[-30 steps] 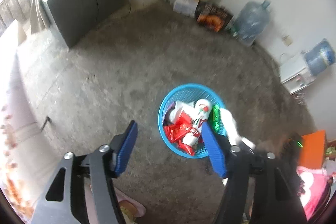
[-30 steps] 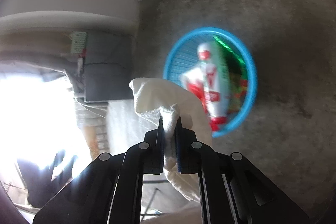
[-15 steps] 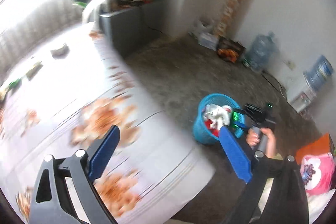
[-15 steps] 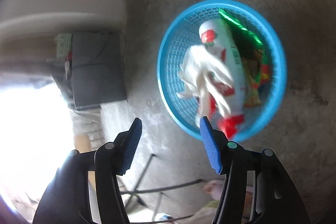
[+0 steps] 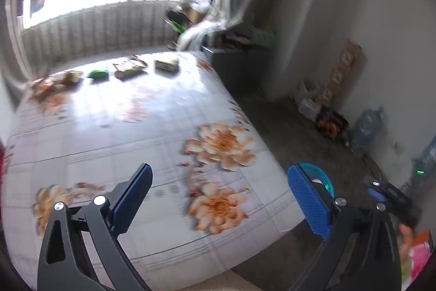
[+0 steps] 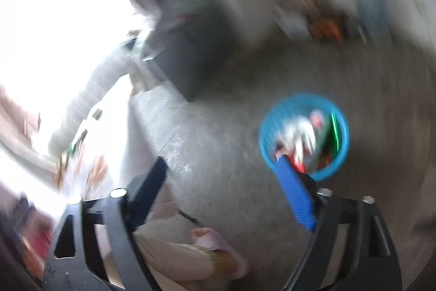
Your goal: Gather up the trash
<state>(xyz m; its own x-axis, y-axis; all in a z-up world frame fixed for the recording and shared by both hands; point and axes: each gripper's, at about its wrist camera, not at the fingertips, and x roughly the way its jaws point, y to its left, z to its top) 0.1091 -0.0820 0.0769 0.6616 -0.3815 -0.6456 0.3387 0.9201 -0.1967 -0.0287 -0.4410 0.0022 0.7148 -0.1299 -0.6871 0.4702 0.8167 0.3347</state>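
In your left wrist view, the left gripper (image 5: 220,202) has just spread wide and empty; the wrappers (image 5: 128,67) lie at eleven o'clock, far across the floral bed (image 5: 114,127). In your right wrist view, the right gripper (image 6: 226,191) has just opened, nothing between its jaws, with the blue basket (image 6: 342,152) at two o'clock, so your left hand looks nearer the wrappers.

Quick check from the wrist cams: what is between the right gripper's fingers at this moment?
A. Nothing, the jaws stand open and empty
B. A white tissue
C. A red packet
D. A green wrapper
A: the right gripper shows wide-apart jaws that have just been opening, with only floor between them, while the white tissue lies in the blue basket with the other trash.
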